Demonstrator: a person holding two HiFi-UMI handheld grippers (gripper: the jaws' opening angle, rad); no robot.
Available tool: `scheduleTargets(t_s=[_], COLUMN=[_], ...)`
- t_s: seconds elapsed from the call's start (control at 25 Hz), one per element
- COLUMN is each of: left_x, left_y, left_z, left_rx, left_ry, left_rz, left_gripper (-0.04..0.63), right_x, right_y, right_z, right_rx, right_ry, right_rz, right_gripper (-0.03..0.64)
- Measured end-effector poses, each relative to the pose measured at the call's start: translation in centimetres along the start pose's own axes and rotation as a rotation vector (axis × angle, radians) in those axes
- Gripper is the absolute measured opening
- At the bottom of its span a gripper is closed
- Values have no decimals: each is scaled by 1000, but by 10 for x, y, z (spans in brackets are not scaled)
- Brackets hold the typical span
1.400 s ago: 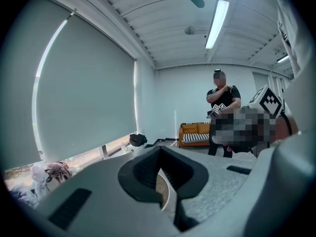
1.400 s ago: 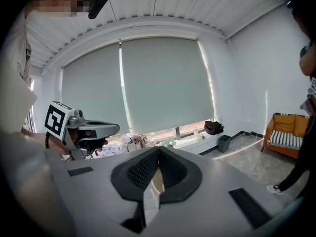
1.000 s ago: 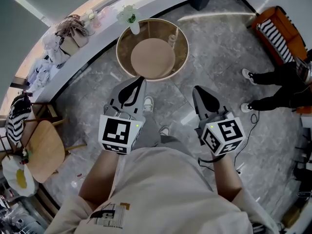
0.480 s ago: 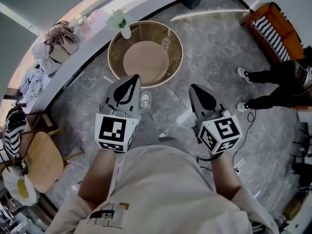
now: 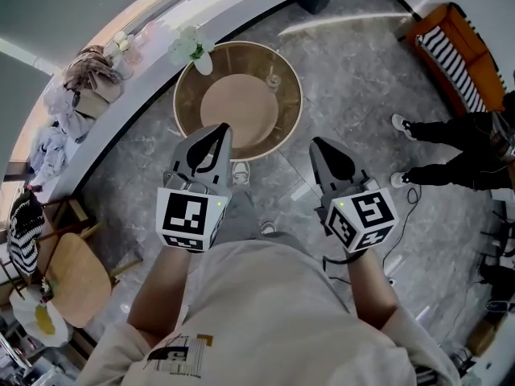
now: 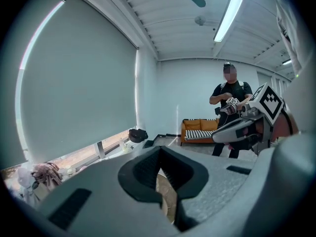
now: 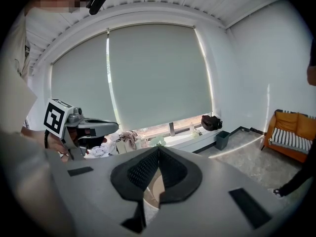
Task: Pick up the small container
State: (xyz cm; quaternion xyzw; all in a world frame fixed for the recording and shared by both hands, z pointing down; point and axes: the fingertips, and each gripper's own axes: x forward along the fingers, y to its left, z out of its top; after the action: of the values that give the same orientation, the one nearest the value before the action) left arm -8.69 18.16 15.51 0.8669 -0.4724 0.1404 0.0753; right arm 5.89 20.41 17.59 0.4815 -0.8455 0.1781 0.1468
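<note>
Head view: a grey marbled floor runs out to a curved window ledge at the far left, and a round table (image 5: pixel 183 127) with a wooden rim stands just beyond the person's feet. On its far left edge is a vase of flowers (image 5: pixel 191 48). The small container (image 5: pixel 273 76), a pale, clear-looking thing that seems upright, stands on the far right part of the tabletop; it is too small to tell its shape or any long axis. The left gripper (image 5: pixel 219 129) hangs over the table's near rim with its jaws pressed together and nothing in them. The right gripper (image 5: pixel 318 143) is just off the rim to the right, equally closed and empty. The container lies farther out than both tips and between their two lines, so neither looks clearly nearer; I judge that a reach forward and slightly inward would serve from either side, with the jaws parted first.

Left gripper view: the jaws meet at their tips, and only a sliver of the tabletop shows through the gap below them. The container is not visible. A standing person (image 6: pixel 229 107) and an orange sofa (image 6: pixel 200 131) are at the far wall.

Right gripper view: the jaws are together here too, a strip of table showing beneath them, the container out of sight, and blinds (image 7: pixel 158 78) cover the window beyond.
</note>
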Motion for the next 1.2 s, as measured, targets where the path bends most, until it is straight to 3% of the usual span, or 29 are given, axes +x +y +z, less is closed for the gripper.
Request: scheduleTargets(t_s=[0.68, 1.2], left_x=[106, 154], left_y=[90, 137], left_z=[29, 37], left_rx=[14, 13], left_ry=[36, 47], left_rz=[-97, -85], left_gripper=[8, 8], right_x=[125, 177], right_y=[-46, -73], right_z=[66, 89], right_rx=[30, 22], right_ry=[26, 46], right_rz=[-70, -80], right_gripper=[6, 6])
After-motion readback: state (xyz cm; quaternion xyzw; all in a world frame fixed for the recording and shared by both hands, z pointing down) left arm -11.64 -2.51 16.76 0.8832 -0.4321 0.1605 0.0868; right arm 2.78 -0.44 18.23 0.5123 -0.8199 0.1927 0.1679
